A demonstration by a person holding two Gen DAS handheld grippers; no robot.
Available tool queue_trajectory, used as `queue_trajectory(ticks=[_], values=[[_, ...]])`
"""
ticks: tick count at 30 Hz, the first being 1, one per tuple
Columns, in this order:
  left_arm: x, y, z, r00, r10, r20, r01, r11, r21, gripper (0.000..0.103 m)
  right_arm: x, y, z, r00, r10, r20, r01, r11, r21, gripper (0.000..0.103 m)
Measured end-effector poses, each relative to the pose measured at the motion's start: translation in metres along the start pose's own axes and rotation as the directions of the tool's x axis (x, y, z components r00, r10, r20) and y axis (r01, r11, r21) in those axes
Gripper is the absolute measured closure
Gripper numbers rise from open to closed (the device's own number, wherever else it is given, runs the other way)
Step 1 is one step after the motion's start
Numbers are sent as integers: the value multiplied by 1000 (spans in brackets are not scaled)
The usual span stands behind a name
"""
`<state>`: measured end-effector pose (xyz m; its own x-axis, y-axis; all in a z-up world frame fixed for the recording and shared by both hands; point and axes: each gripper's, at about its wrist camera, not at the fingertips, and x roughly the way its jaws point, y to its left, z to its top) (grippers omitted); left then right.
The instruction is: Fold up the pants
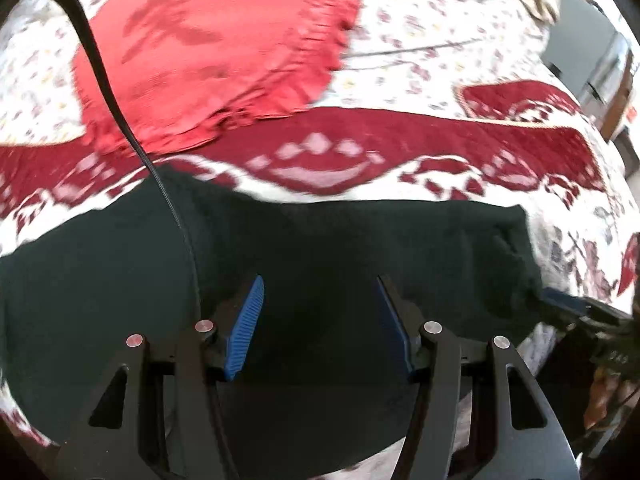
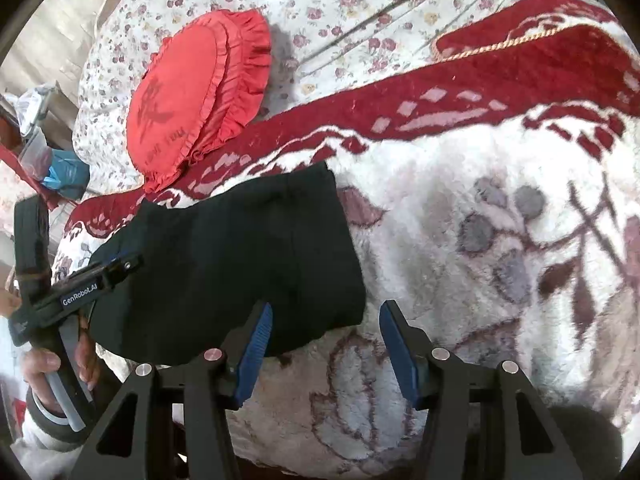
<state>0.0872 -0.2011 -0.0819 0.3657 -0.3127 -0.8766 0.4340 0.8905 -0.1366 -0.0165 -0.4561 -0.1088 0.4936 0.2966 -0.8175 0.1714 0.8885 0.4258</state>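
The black pants [image 1: 320, 248] lie folded into a compact block on the red and white blanket [image 1: 360, 136]. My left gripper [image 1: 320, 280] is open and empty, hovering just above the pants' near part. In the right wrist view the pants [image 2: 248, 256] lie left of centre. My right gripper [image 2: 326, 308] is open and empty, just beyond the pants' right corner over the blanket [image 2: 480, 240]. The left gripper body [image 2: 80, 292] shows there at the pants' left end, held by a hand.
A red ruffled cushion [image 1: 216, 48] [image 2: 192, 96] lies behind the pants on a floral sheet [image 1: 440, 20]. The bed edge and furniture [image 1: 592, 52] are at the far right. Clutter [image 2: 44, 152] sits beside the bed at left.
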Motion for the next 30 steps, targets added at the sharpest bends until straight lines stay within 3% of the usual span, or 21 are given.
queue_trajectory(ticks=[3, 6, 14, 21, 22, 24, 27, 28, 30], values=[[5, -17, 11, 996, -85, -25, 86, 995, 42, 45, 6, 0, -1, 1000, 13, -10, -13, 1000, 10, 47], [15, -33, 24, 988, -147, -50, 150, 986, 70, 29, 7, -5, -4, 1000, 22, -10, -22, 999, 28, 45], [37, -84, 51, 966, -242, -96, 256, 948, 190, 29, 12, -10, -10, 997, 71, 10, -71, 995, 74, 36], [72, -113, 58, 959, -244, -146, 274, 930, 244, 29, 16, -3, -18, 990, 72, 121, -82, 993, 84, 30], [77, -115, 59, 959, -244, -146, 273, 932, 237, 29, 16, -3, -18, 988, 78, 136, -91, 991, 93, 33], [83, -115, 58, 955, -260, -144, 288, 931, 224, 29, 18, -7, -15, 982, 92, 167, -114, 986, 125, 64], [84, -116, 55, 957, -264, -119, 285, 932, 224, 31, 22, -14, -11, 979, 99, 178, -126, 980, 151, 74], [84, -116, 55, 956, -268, -116, 288, 932, 220, 34, 21, -12, -10, 978, 110, 177, -136, 980, 143, 81], [81, -113, 56, 950, -288, -121, 307, 931, 200, 39, 18, -4, -6, 978, 115, 175, -136, 985, 110, 85]])
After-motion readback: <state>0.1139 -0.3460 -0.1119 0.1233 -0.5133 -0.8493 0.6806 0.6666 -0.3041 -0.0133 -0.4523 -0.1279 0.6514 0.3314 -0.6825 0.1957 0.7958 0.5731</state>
